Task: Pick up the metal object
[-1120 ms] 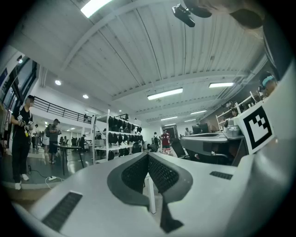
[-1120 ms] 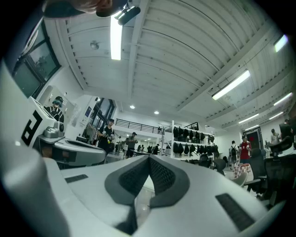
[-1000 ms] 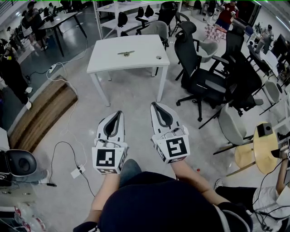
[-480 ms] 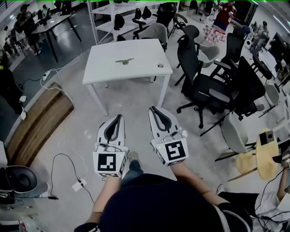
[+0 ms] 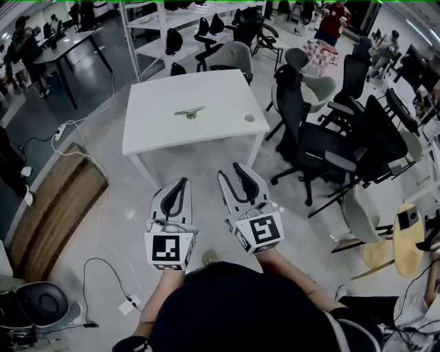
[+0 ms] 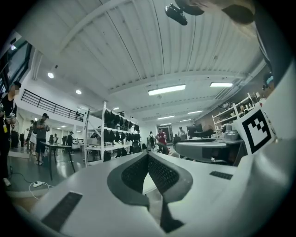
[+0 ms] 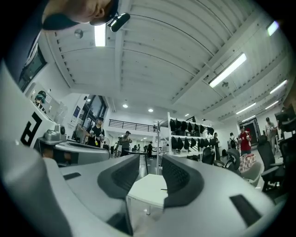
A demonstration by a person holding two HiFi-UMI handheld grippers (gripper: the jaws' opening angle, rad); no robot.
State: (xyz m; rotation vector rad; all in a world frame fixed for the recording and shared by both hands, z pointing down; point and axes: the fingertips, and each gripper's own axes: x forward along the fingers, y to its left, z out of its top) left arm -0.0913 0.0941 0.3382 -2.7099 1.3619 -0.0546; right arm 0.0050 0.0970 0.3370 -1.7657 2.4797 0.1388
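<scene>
The small flat metal object (image 5: 190, 111) lies near the middle of the white square bench (image 5: 148, 130), with black office chairs (image 5: 309, 141) just beside the bench at the right. Well apart from it, over the pale grey floor (image 5: 124, 206), the left tongs (image 5: 181, 183) are clenched, their dark ribbed pads (image 6: 159, 173) meeting at the tips with nothing between (the left gripper view shows it plainly), while the right tongs (image 5: 229, 172) are opening, jaws apart and empty

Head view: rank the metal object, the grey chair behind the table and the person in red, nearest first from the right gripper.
1. metal object, on the white table ahead.
2. grey chair, behind that table.
3. person in red, far back right.
</scene>
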